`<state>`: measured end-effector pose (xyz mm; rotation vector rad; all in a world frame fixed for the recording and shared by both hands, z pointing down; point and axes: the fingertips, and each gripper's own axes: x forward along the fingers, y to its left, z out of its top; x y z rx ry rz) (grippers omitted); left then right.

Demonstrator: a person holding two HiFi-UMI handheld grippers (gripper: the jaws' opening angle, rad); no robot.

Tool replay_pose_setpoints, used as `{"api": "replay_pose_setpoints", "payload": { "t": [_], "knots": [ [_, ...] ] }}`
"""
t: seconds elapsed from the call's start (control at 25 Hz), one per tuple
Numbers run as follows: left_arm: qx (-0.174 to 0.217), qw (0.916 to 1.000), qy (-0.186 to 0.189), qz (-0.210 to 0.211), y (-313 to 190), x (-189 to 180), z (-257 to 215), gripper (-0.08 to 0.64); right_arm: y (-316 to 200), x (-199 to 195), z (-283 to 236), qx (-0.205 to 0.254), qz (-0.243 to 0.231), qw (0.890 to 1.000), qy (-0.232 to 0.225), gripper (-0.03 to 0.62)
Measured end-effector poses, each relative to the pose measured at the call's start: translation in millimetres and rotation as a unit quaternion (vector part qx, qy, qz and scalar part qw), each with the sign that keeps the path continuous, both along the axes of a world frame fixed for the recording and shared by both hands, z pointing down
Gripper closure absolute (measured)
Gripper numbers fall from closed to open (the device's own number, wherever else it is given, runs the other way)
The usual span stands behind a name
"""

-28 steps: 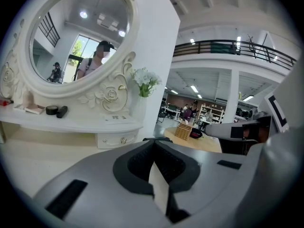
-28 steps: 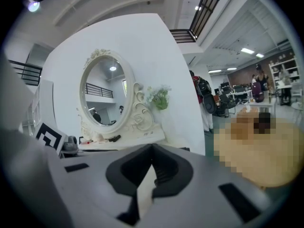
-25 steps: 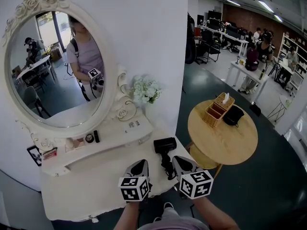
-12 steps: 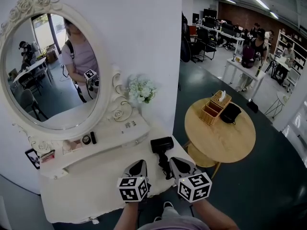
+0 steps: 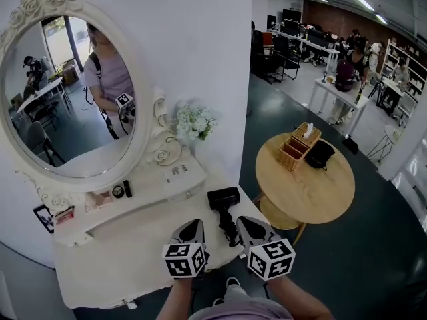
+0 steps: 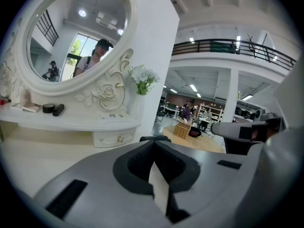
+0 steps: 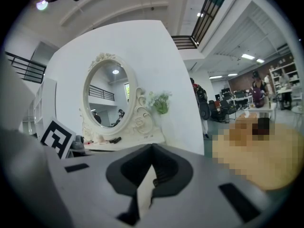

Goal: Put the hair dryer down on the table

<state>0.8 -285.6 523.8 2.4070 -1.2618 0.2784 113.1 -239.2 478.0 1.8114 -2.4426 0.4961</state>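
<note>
The black hair dryer (image 5: 224, 204) lies on the white dressing table (image 5: 120, 259), head toward the wall and handle toward me. It rests between my two grippers and apart from both. My left gripper (image 5: 196, 224) sits just left of the handle, shut with nothing in it. My right gripper (image 5: 242, 221) sits just right of the handle, also shut and empty. In the left gripper view, the left gripper (image 6: 153, 141) has its jaws closed, and the dryer's head (image 6: 155, 137) peeks over the tips. The right gripper view shows the right gripper (image 7: 152, 147) closed on nothing.
An oval white-framed mirror (image 5: 67, 92) stands at the back, above a low shelf (image 5: 143, 195) with a small drawer and a few small items. White flowers (image 5: 193, 122) stand by the wall. To the right is a round wooden table (image 5: 307, 185) with a wicker box (image 5: 298, 147).
Only the head view has drifted a little. The hair dryer and both grippers keep their places, and both pairs of jaws stay closed.
</note>
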Motion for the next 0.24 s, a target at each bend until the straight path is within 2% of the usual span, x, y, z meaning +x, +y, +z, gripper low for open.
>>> {"api": "replay_pose_setpoints", "payload": {
  "t": [0.24],
  "knots": [
    [0.000, 1.0000, -0.001, -0.002, -2.9, -1.4, -0.5, 0.557, -3.7, -3.8, -1.0, 0.002, -0.006, 1.000, 0.002, 0.591]
  ]
}}
